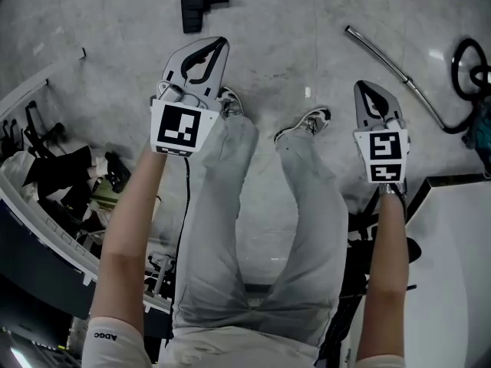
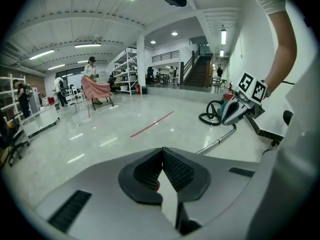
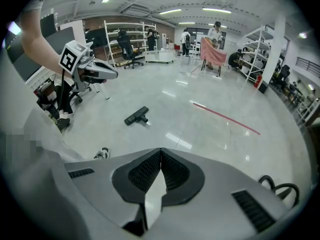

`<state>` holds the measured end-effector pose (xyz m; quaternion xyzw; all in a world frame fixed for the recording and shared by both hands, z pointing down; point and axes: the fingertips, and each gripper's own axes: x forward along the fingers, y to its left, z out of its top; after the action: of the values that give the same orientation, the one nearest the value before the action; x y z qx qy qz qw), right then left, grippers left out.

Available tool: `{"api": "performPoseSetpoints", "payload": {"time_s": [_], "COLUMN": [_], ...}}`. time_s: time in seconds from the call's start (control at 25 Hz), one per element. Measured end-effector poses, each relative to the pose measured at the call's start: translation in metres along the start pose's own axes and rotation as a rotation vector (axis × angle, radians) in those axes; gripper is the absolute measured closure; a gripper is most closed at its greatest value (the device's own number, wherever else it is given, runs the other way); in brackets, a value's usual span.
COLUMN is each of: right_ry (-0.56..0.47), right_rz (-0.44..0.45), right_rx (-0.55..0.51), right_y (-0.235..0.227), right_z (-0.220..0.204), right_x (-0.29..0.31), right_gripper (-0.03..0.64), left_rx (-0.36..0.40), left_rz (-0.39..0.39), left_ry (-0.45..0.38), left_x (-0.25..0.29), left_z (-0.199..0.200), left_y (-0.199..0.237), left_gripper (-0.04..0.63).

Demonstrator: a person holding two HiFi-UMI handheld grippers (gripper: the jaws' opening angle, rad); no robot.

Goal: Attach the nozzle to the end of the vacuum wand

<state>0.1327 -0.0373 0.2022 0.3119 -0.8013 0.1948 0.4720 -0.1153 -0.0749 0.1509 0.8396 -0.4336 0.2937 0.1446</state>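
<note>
The black floor nozzle lies on the grey floor ahead of my left gripper; in the right gripper view the nozzle lies far off. The metal vacuum wand lies aslant on the floor at the right and runs to a black hose. In the left gripper view the wand and hose lie behind my right gripper. Both grippers hang in the air above the person's knees. The left gripper and the right gripper have their jaws shut, with nothing between them.
The person's legs in grey trousers and two sneakers fill the middle. A cluttered cart stands at the left and a white table at the right. Far off are shelves, people and a red floor line.
</note>
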Motion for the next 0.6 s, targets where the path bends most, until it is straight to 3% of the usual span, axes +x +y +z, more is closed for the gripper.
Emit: {"api": "performPoseSetpoints", "payload": {"time_s": [0.24,0.6], "right_ry": [-0.004,0.04], "right_rz": [-0.02,-0.032], "right_rx": [-0.004,-0.169], "right_y": [-0.01,-0.022], "right_z": [-0.03,-0.083], "right_x": [0.044,0.137], "right_gripper": [0.611,0.611], "left_rx": [0.056,0.102], "left_rz": [-0.028,-0.012], "left_ry": [0.023,0.055], "left_x": [0.036,0.091], "left_z": [-0.043,-0.132], "left_y": [0.005,0.031], "left_gripper": [0.586,0.586]}}
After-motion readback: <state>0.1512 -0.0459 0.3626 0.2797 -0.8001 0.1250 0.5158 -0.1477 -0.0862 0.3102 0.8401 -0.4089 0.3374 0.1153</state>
